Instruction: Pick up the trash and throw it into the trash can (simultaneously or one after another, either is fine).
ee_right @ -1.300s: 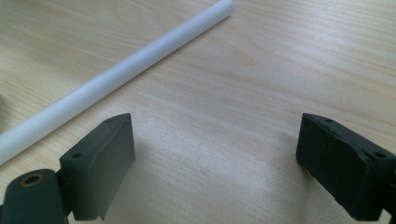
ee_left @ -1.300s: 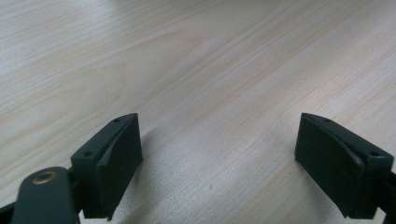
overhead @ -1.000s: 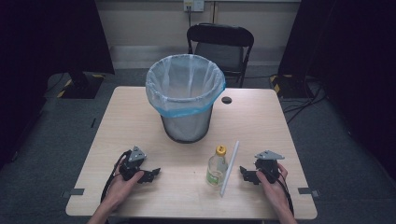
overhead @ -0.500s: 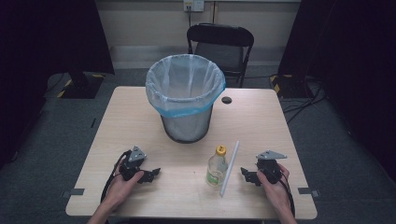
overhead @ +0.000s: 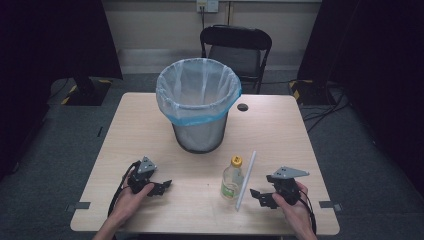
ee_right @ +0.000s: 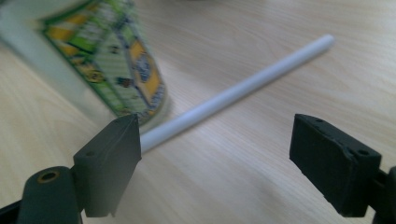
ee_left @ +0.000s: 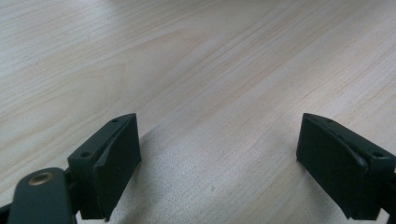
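1. High view: my right gripper [overhead: 263,196] rests low on the pale wooden table [overhead: 150,120] near its front right edge, jaws spread wide and pointed left toward the long white plastic tube [overhead: 246,180].
2. That tube lies flat on the table, running away from me, its near end just beside my right gripper.
3. Just left of the tube stands the small clear plastic bottle with a yellow cap [overhead: 232,178], upright, close to the tube; whether they touch I cannot tell.
4. Right gripper view: my right gripper [ee_right: 215,154] is wide open with nothing between the jaws; the tube [ee_right: 243,86] crosses the wood ahead on a slant, and the bottle's green and yellow label [ee_right: 107,60] rises at the upper left.
5. My left gripper [overhead: 161,187] sits near the front left of the table, well apart from bottle and tube.
6. Left gripper view: my left gripper [ee_left: 219,158] is also spread wide, bare wood between the jaws.
7. Behind everything, mid-table, stands the dark round bin lined with a pale blue plastic bag [overhead: 199,107].
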### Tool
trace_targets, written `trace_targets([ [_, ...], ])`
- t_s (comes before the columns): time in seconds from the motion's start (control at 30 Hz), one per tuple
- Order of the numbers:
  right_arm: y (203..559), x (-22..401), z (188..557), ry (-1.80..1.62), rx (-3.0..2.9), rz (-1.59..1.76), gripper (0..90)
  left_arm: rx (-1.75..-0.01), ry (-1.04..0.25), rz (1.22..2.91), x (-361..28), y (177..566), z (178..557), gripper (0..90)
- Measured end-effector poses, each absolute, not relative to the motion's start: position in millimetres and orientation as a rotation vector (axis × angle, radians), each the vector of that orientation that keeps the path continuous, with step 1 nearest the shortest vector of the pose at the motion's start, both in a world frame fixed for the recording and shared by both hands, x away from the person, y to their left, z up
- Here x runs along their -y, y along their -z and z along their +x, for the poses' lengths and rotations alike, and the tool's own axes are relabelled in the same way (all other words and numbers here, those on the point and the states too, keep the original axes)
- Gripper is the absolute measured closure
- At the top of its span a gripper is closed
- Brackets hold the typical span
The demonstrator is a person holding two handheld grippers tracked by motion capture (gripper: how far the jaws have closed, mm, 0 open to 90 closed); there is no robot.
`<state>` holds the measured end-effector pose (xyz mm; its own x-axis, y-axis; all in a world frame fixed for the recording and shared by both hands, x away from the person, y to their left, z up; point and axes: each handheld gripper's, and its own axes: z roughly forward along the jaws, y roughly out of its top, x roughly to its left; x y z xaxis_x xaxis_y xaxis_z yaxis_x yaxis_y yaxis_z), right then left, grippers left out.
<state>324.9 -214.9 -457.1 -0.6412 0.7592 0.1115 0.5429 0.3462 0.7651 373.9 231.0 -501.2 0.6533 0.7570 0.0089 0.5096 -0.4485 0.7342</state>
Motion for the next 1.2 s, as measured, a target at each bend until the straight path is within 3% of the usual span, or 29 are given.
trace_targets([
  [0.2,453,195,317,-1.213,-2.408,1.066,14.0,-0.979,-0.44,2.151,-231,501,374,13.3],
  [0.53,450,155,336,-1.24,-2.51,0.916,15.4,-0.983,-0.448,2.15,-231,501,374,13.3],
  [1.2,478,142,341,-1.255,-2.47,0.874,23.9,-0.996,-0.453,2.148,-230,501,373,13.4],
])
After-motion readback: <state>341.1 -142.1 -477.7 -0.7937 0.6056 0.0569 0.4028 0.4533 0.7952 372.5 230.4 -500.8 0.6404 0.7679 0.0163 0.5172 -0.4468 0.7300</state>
